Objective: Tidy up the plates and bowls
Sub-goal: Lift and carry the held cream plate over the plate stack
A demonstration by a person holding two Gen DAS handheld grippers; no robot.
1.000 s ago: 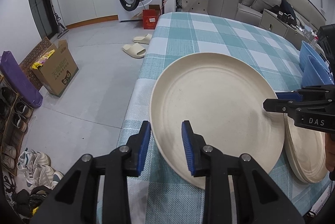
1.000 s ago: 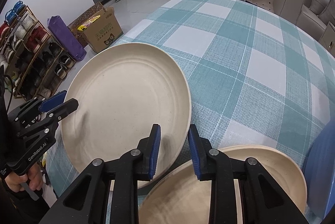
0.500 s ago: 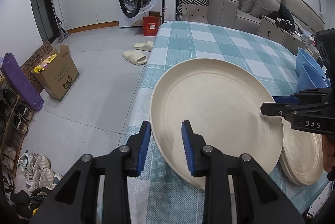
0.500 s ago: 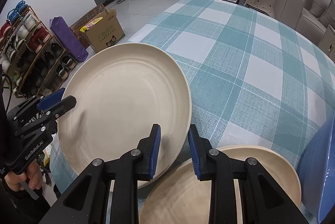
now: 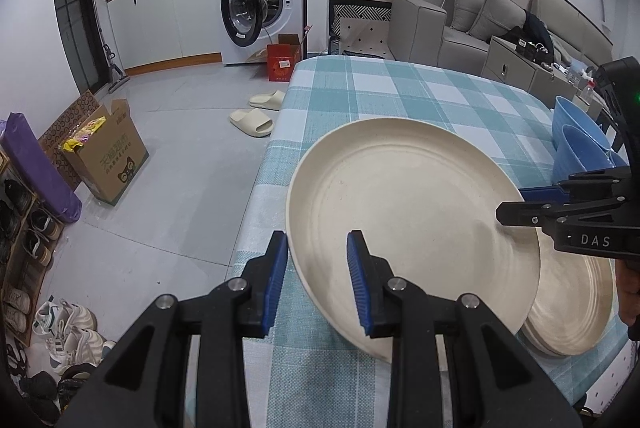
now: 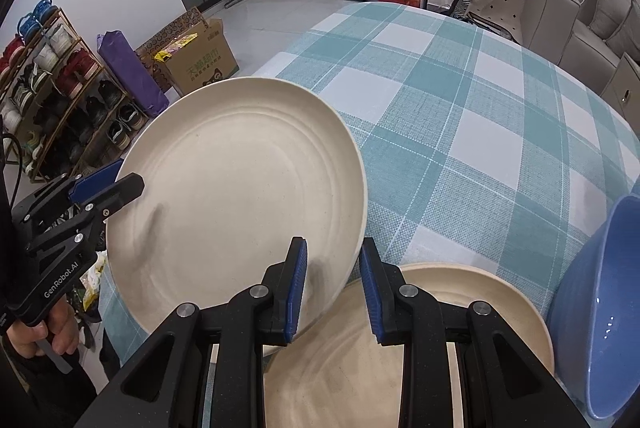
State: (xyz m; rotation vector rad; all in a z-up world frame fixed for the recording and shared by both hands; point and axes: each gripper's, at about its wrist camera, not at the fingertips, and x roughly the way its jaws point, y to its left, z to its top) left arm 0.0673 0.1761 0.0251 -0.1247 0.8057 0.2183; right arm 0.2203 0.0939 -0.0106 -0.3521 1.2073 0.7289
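A large cream plate hangs tilted above the checked tablecloth, held between both grippers. My left gripper is shut on its near rim. My right gripper is shut on the opposite rim of the plate; it shows in the left wrist view at the plate's right edge. A stack of cream plates lies on the table under the right gripper, also in the left wrist view. Blue bowls stand beyond the stack; one bowl sits right of it.
The table's left edge drops to a grey floor with a cardboard box, slippers and a shoe rack. A washing machine and a grey sofa stand behind the table.
Both grippers have lifted the cream plate together, off the cloth and higher above the table. The plate's right edge now overlaps the stack of plates.
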